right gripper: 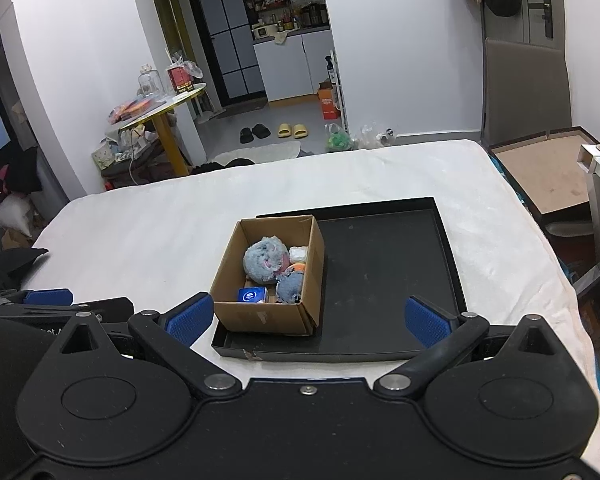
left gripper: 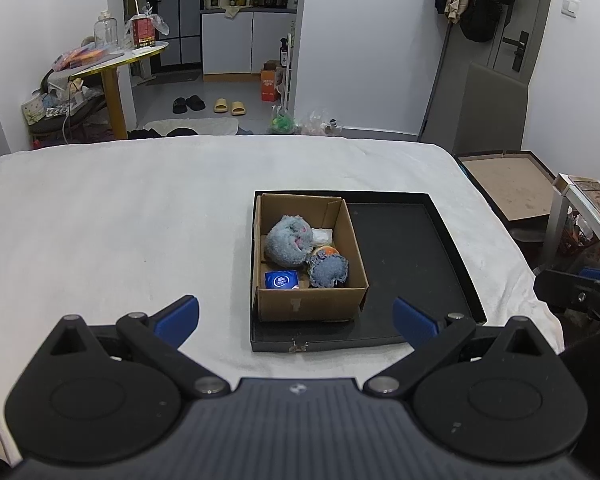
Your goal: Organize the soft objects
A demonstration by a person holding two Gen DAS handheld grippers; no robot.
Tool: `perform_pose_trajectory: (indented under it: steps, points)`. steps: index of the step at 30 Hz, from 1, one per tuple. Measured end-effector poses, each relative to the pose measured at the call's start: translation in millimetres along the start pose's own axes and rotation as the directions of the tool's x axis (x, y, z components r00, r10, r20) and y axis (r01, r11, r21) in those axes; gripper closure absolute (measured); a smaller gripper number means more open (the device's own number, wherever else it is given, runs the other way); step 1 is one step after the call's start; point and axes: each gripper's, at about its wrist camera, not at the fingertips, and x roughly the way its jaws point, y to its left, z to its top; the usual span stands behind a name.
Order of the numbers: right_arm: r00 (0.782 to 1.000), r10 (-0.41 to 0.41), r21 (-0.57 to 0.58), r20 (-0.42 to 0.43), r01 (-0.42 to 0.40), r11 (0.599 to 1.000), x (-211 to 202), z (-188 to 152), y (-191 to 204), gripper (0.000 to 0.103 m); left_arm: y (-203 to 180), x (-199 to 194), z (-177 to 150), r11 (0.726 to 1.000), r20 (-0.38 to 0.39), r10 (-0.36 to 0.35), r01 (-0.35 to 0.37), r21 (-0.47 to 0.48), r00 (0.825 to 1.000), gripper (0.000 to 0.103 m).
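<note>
A brown cardboard box stands in the left part of a black tray on a white-covered bed. Inside lie a fluffy grey-blue plush, a smaller grey-blue plush over something orange, a blue tissue pack and a white item. My left gripper is open and empty, in front of the box. My right gripper is open and empty, just in front of the tray. The other gripper shows at each view's edge.
The white bed cover spreads left of the tray. A flat cardboard lid and a side table stand off the bed's right edge. Beyond the far edge are a yellow-legged table and slippers on the floor.
</note>
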Motion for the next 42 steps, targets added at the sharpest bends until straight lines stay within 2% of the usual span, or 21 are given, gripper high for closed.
perform_pose_trajectory:
  steps: [23, 42]
  points:
    - [1.0, 0.0, 0.011, -0.02, 0.0, 1.0, 2.9, 2.6, -1.1, 0.0, 0.1, 5.1, 2.8, 1.0, -0.024, -0.01, 0.01, -0.008, 1.0, 0.001]
    - [1.0, -0.002, 0.027, -0.026, 0.002, 1.0, 3.9, -0.8, -5.3, 0.0, -8.1, 2.7, 2.3, 1.0, -0.007, 0.0, 0.0, 0.007, 1.0, 0.001]
